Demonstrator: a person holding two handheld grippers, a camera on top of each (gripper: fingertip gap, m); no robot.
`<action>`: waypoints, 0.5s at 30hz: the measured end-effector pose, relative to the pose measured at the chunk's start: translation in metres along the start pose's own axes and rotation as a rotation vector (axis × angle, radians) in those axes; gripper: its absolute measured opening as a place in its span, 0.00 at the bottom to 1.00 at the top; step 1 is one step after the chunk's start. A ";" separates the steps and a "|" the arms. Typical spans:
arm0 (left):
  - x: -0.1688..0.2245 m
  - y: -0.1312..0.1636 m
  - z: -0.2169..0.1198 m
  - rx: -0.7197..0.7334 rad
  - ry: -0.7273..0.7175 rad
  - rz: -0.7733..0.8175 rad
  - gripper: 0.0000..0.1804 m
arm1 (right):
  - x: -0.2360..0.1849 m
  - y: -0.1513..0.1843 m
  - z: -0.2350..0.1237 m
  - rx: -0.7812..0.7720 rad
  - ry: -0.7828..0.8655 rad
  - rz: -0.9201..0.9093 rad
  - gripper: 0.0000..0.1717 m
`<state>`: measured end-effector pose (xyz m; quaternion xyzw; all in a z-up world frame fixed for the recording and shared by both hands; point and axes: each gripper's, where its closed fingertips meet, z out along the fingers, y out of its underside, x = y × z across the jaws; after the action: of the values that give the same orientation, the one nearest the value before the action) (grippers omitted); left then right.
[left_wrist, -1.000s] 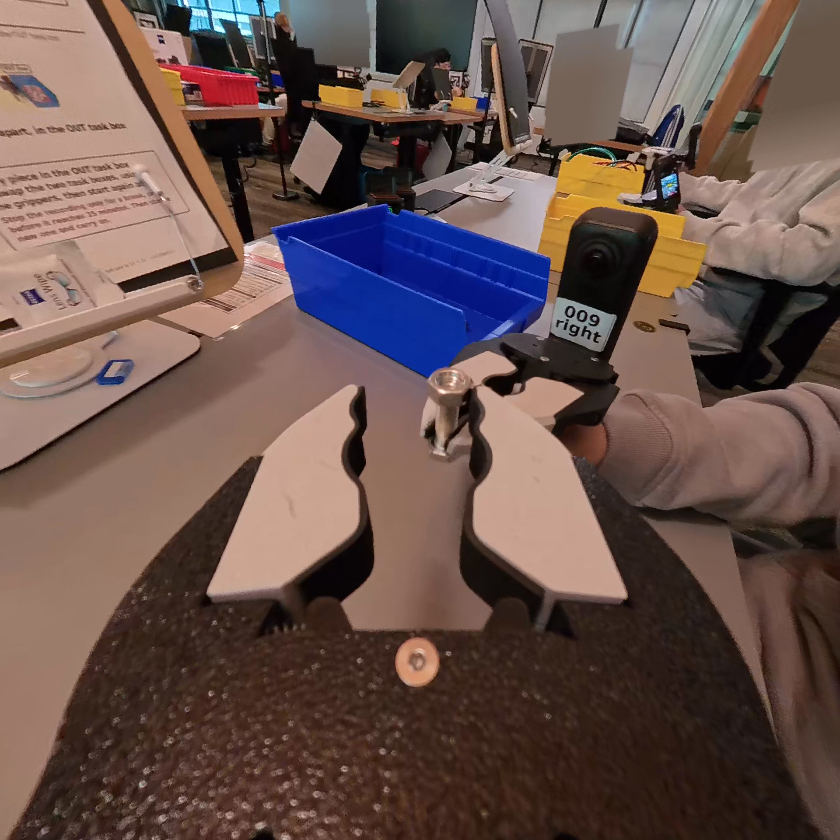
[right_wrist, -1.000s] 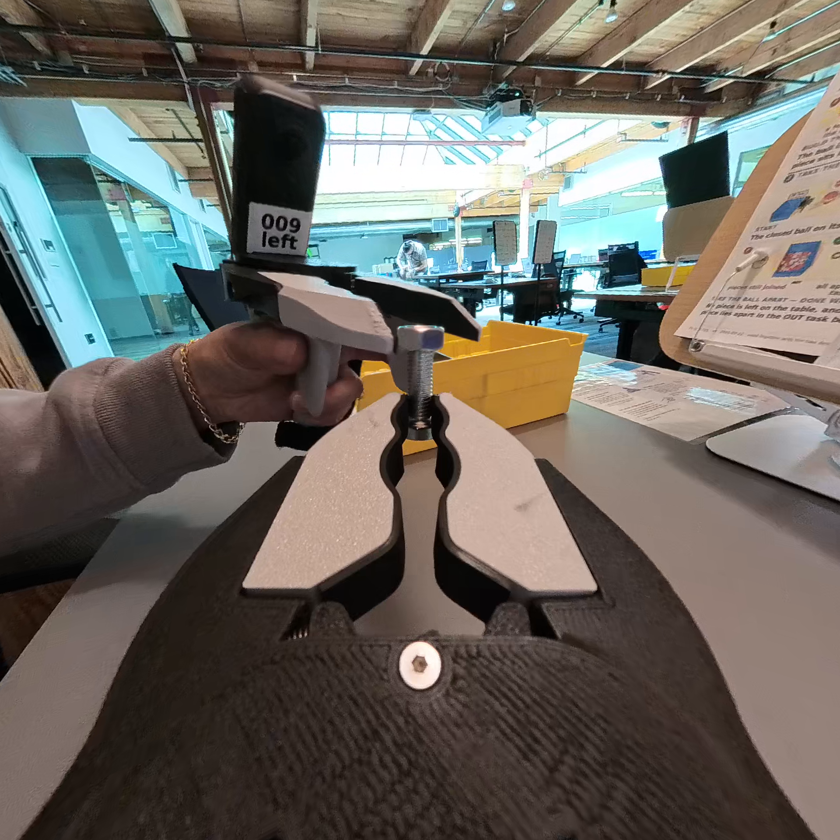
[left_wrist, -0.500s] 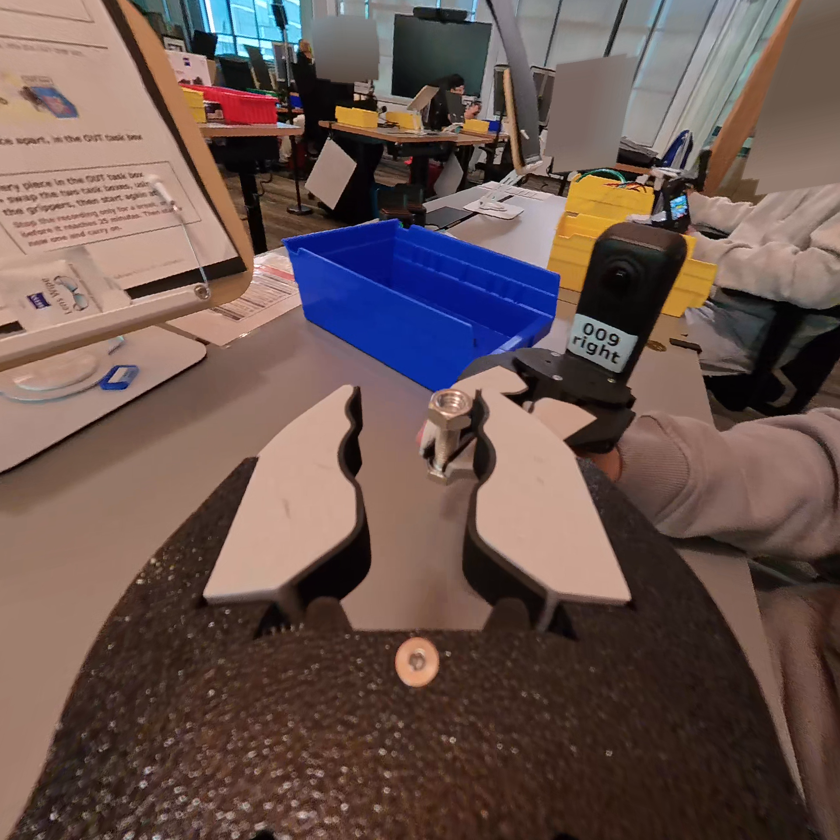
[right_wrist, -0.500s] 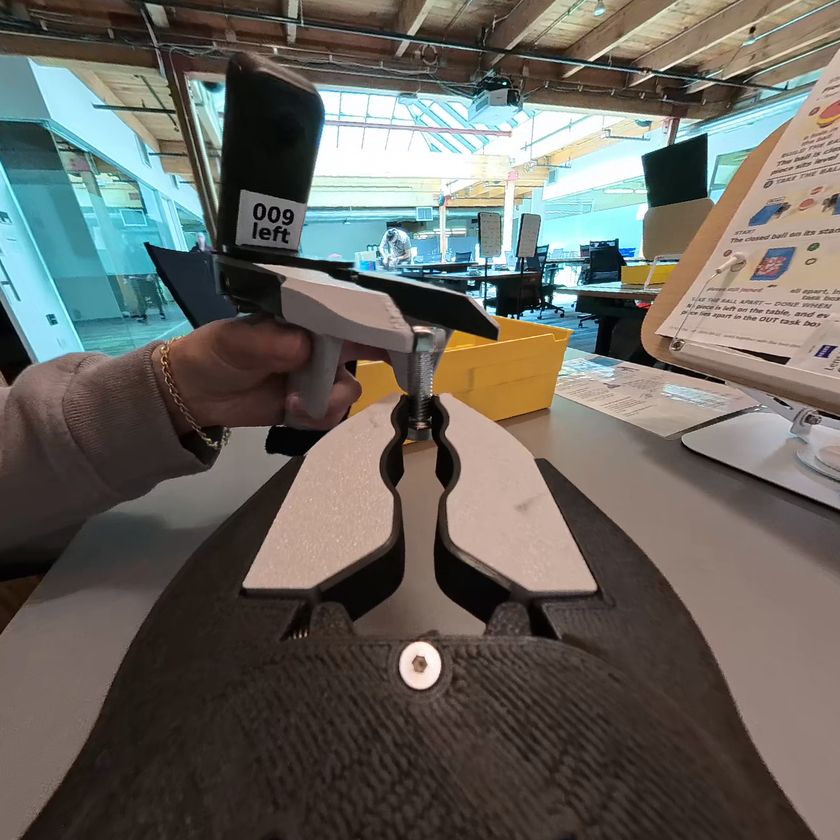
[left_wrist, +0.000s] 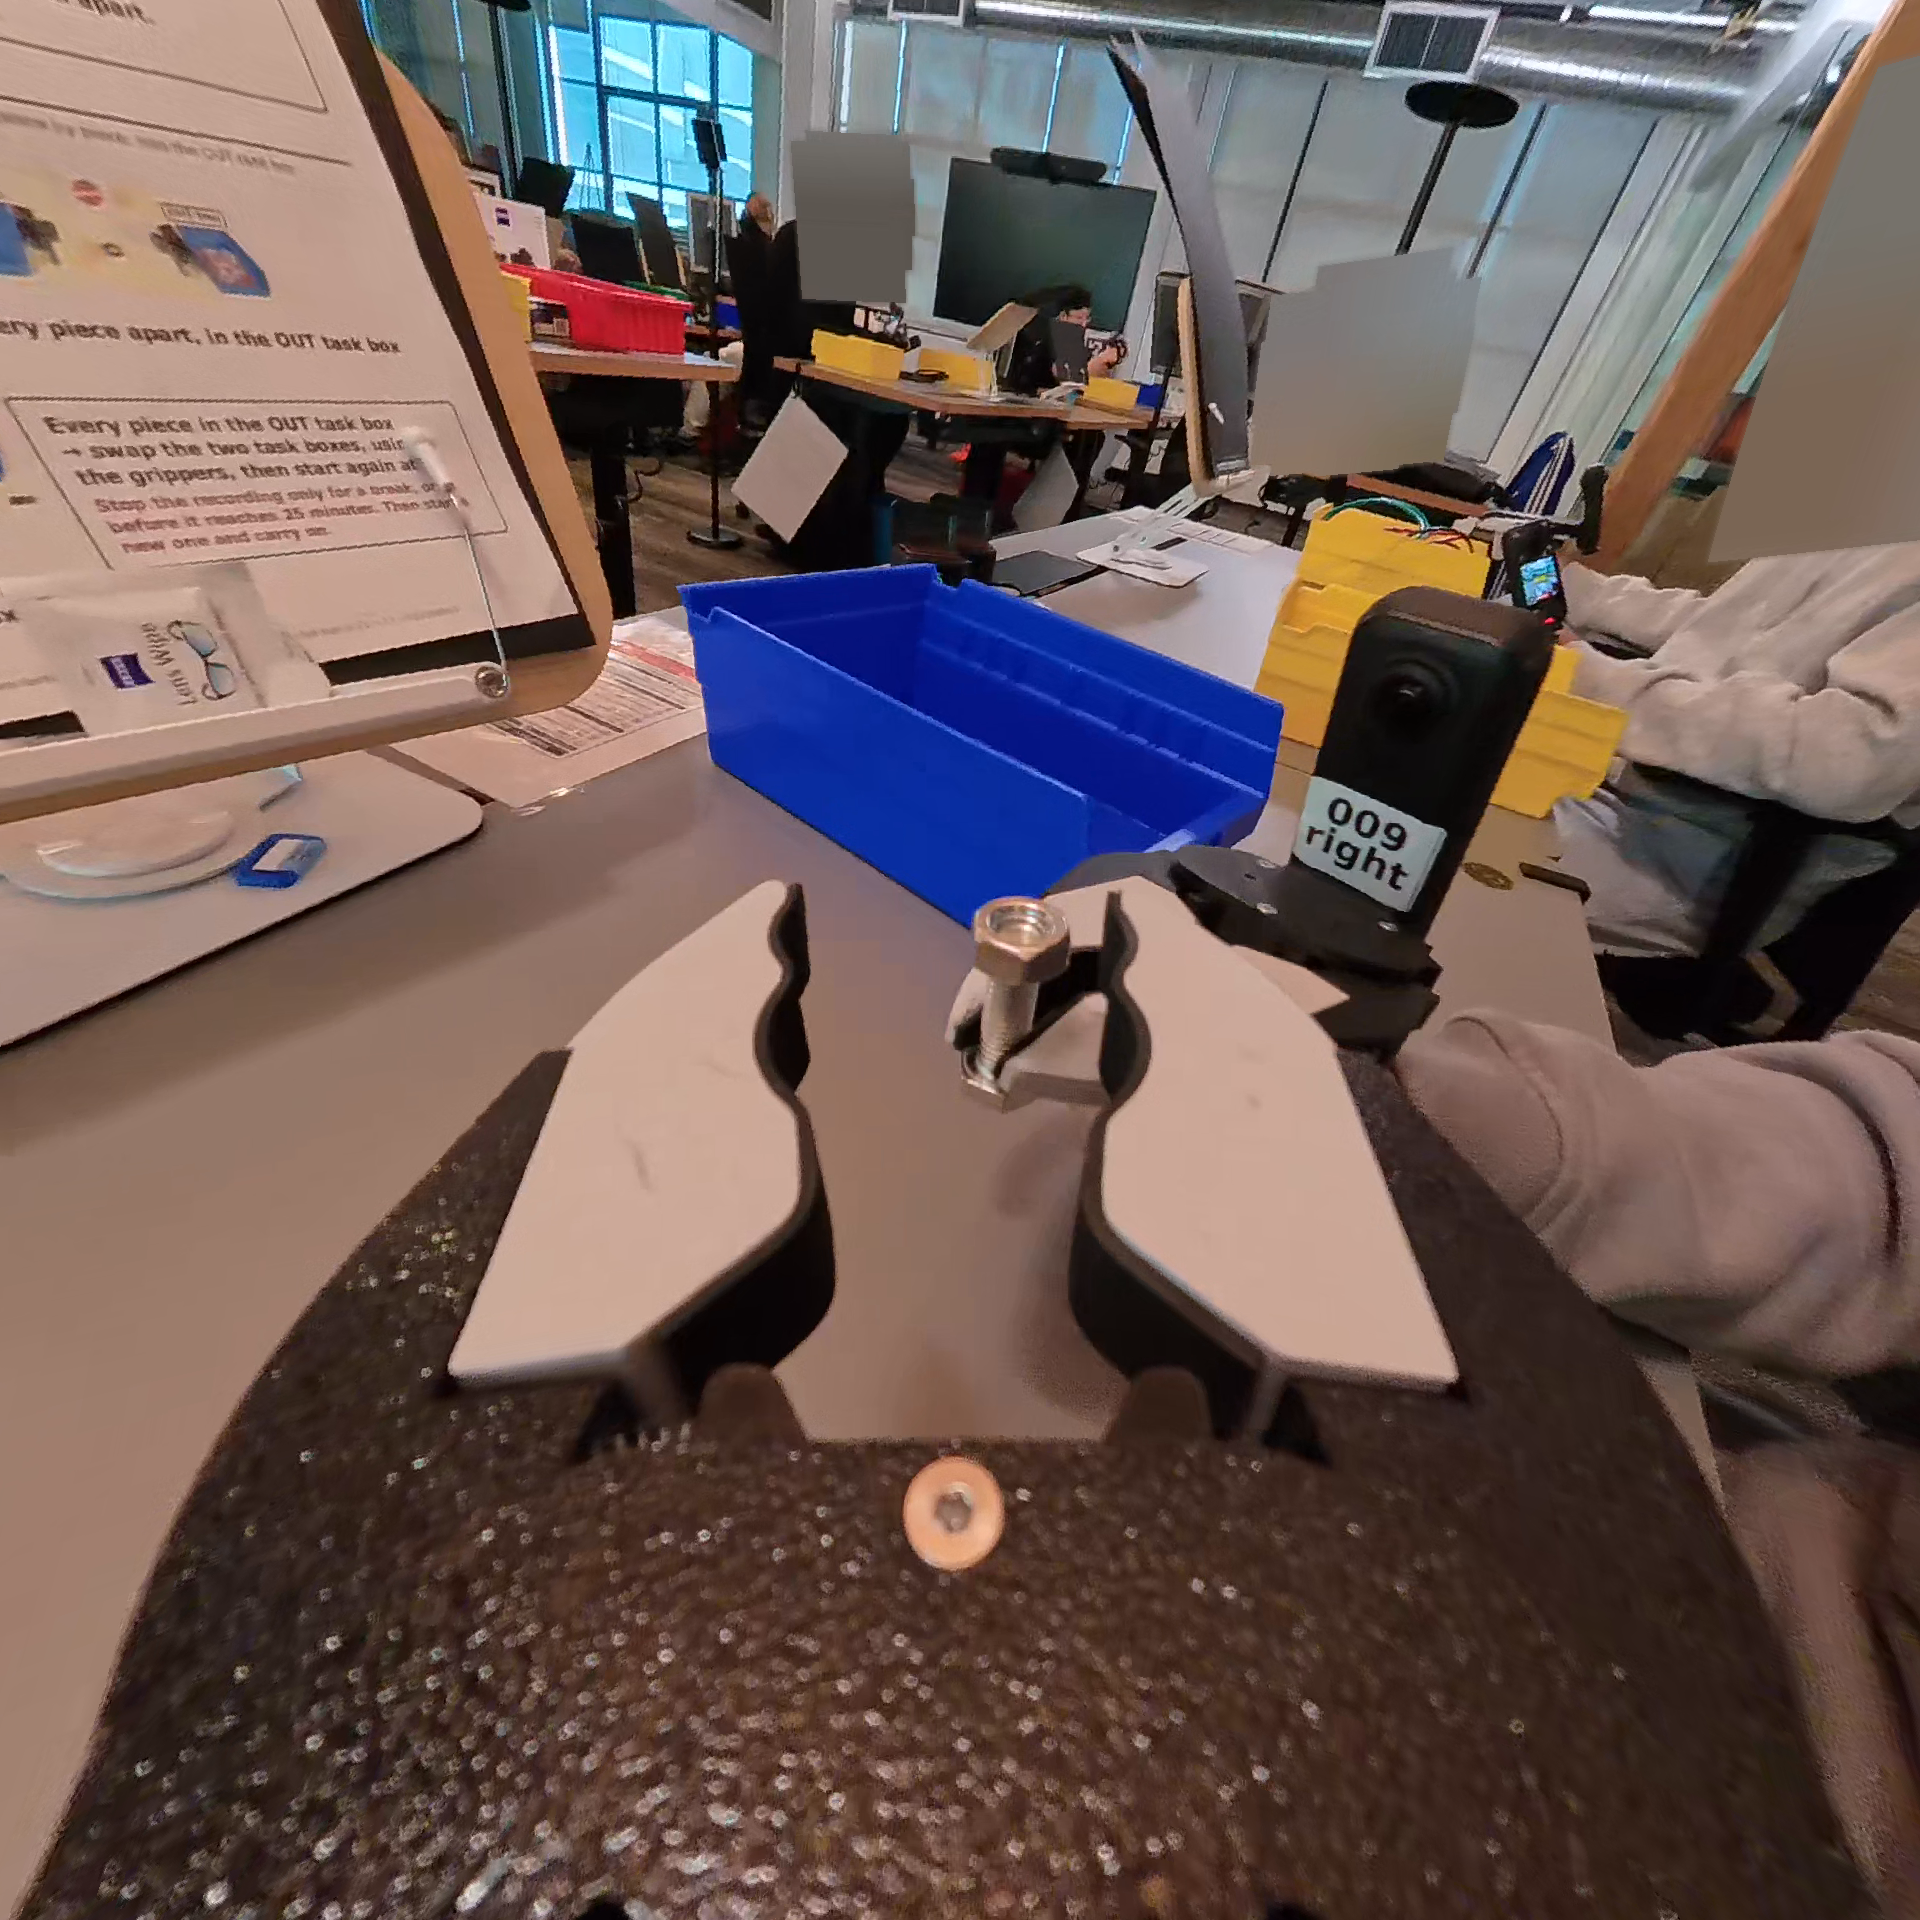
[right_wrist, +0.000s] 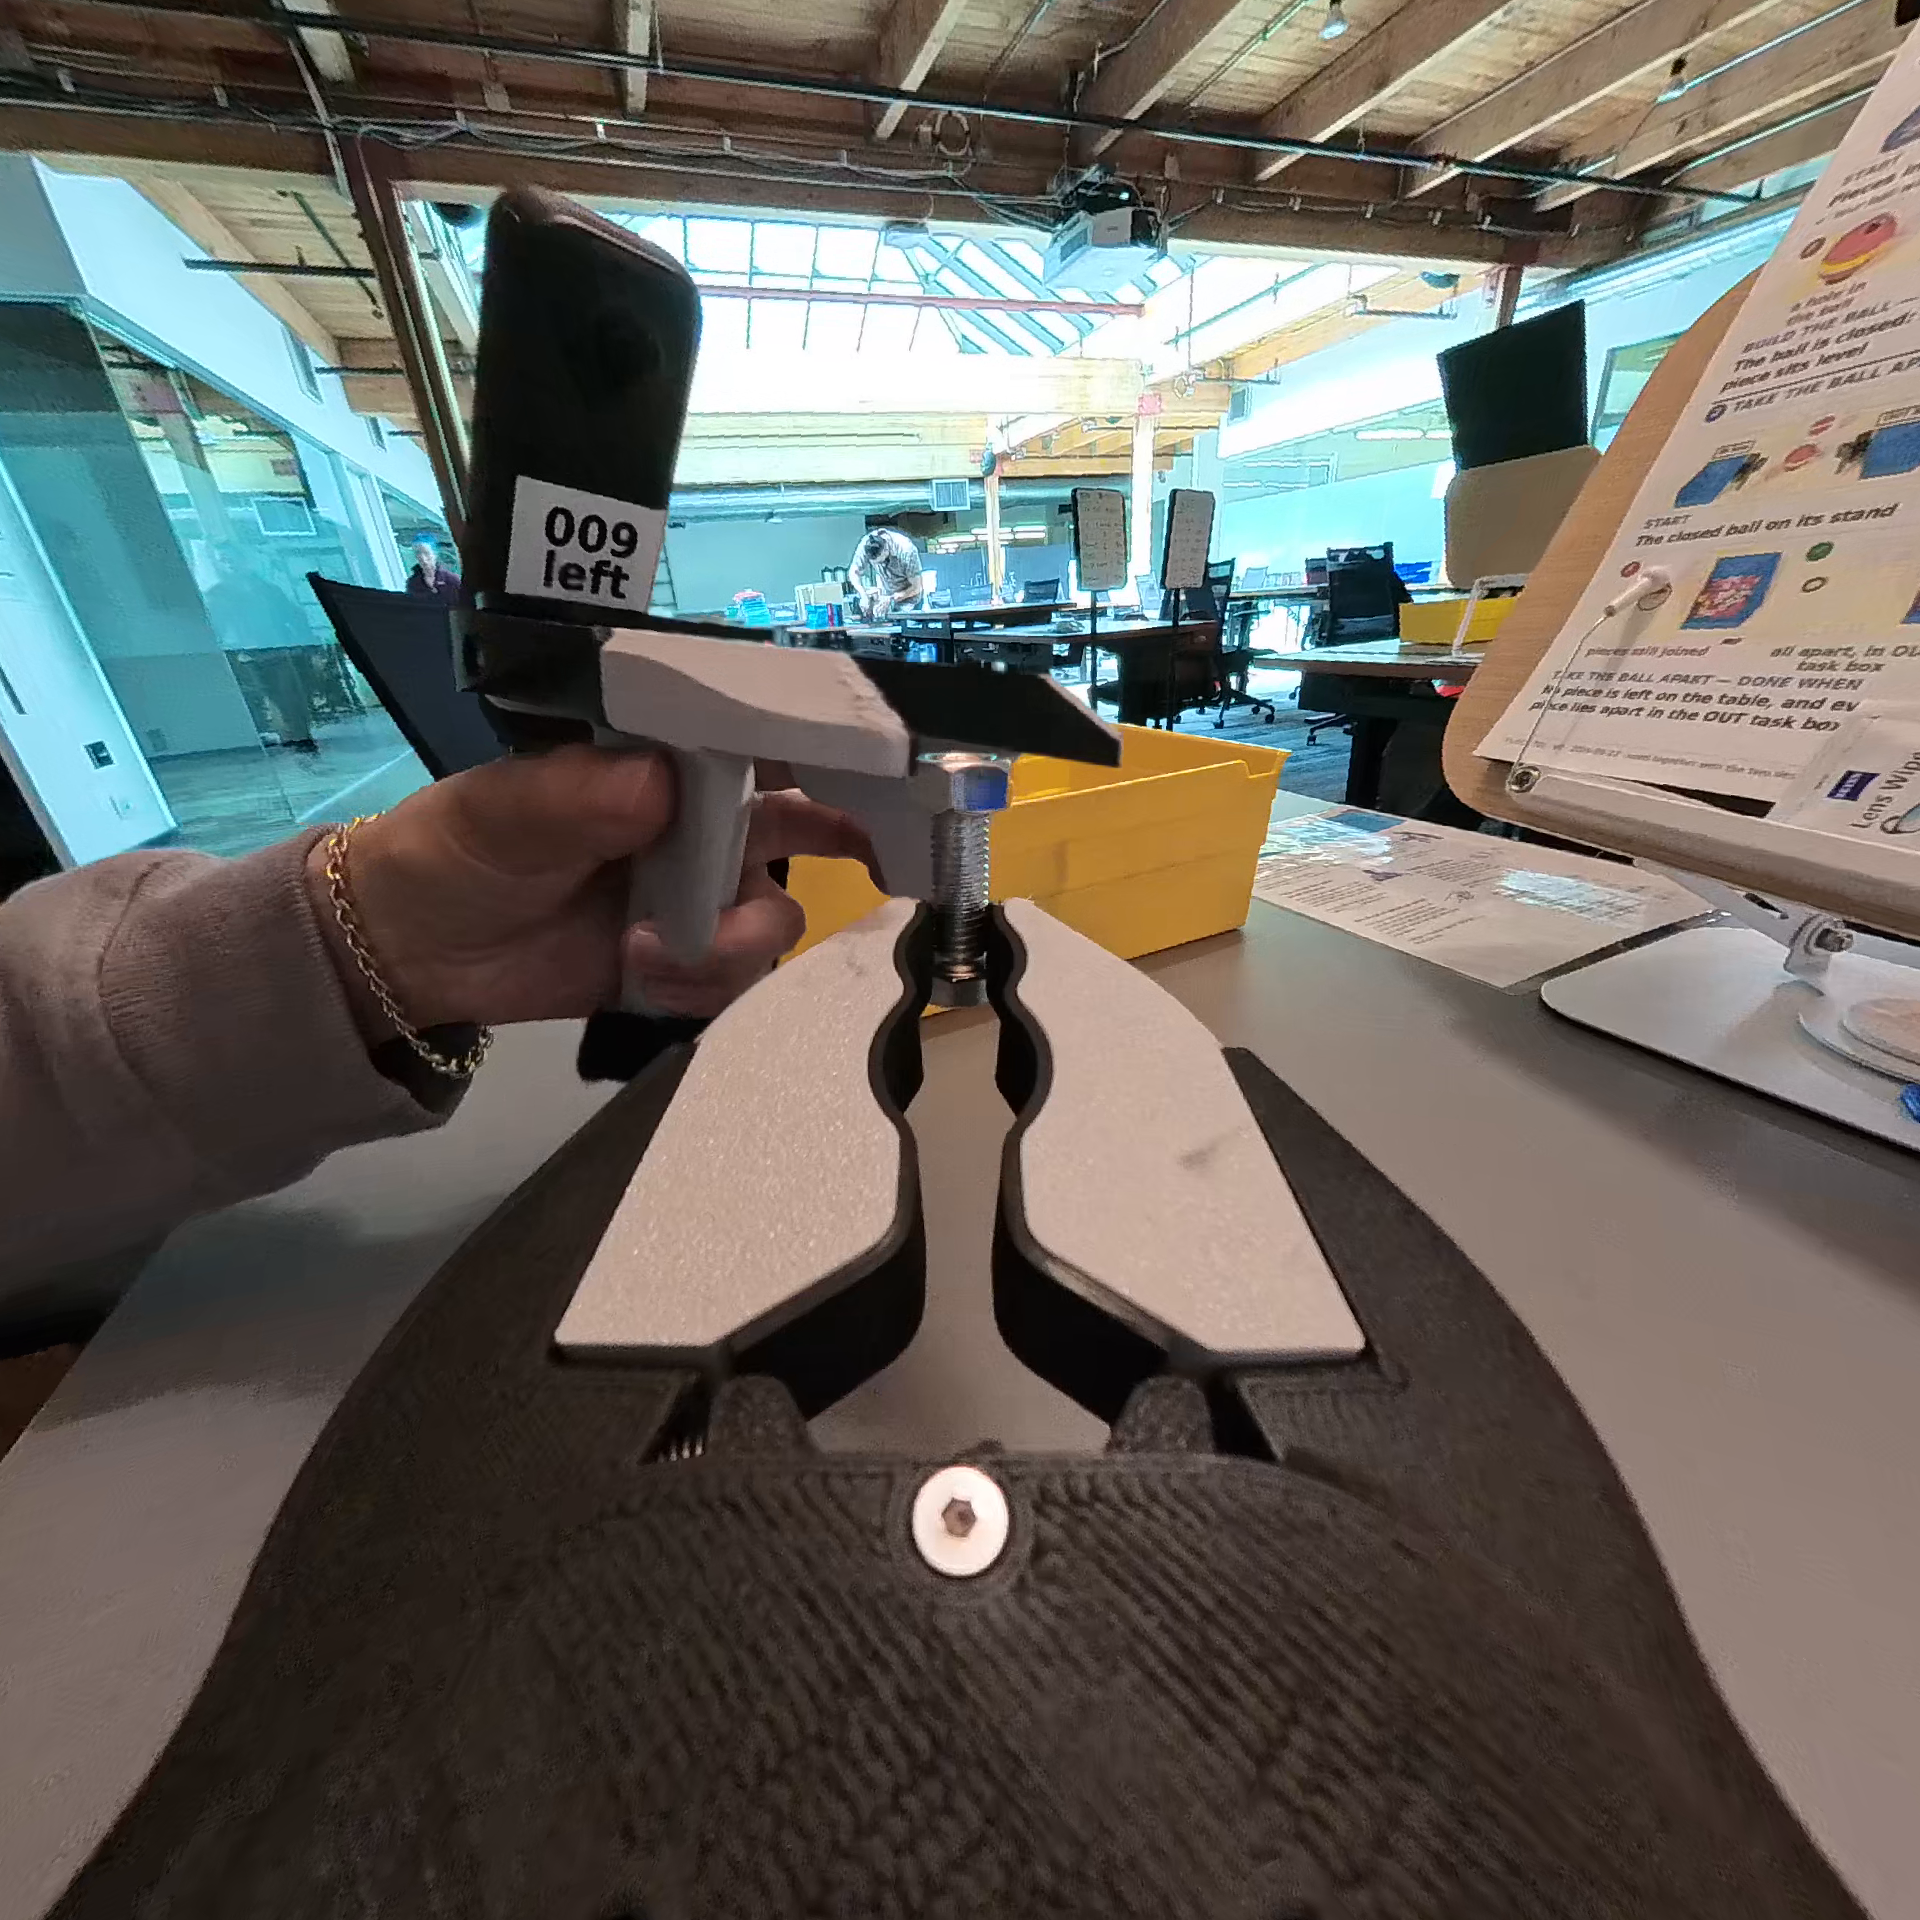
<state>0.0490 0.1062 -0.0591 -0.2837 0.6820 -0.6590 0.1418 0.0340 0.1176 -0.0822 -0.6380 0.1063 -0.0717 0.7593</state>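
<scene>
My right gripper (right_wrist: 956, 935) is shut on the threaded shaft of a steel bolt (right_wrist: 958, 883) and holds it upright above the grey table (right_wrist: 1455, 1143). The bolt's head sits just below the pads and a hex nut (right_wrist: 966, 779) sits on its top end. My left gripper (left_wrist: 951, 935) is open, with its fingers standing to either side of the nut (left_wrist: 1021, 935). The nut is close to the right finger (left_wrist: 1195, 1039) and far from the left one. In the right wrist view, the left gripper (right_wrist: 862, 717) is level with the nut.
A blue bin (left_wrist: 977, 727) stands on the table just beyond the grippers. A yellow bin (right_wrist: 1132, 831) stands behind the bolt in the right wrist view. An instruction board on a stand (left_wrist: 260, 416) stands at the left, with paper sheets (right_wrist: 1455, 894) lying beside it.
My left jaws have opened wider around the nut. My right gripper has kept its hold on the bolt, and both grippers have shifted slightly.
</scene>
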 end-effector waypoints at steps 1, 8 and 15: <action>-0.002 0.002 0.002 -0.003 -0.011 -0.009 0.29 | 0.000 -0.001 -0.001 0.004 -0.001 0.001 0.05; -0.037 0.006 -0.024 0.007 -0.140 -0.047 0.26 | 0.009 -0.008 -0.006 0.038 0.021 0.044 0.05; -0.003 -0.004 -0.005 0.034 -0.018 -0.020 0.31 | 0.003 -0.005 -0.002 0.021 0.008 0.028 0.05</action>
<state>0.0493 0.1116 -0.0553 -0.2941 0.6666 -0.6692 0.1462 0.0368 0.1140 -0.0783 -0.6283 0.1176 -0.0650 0.7663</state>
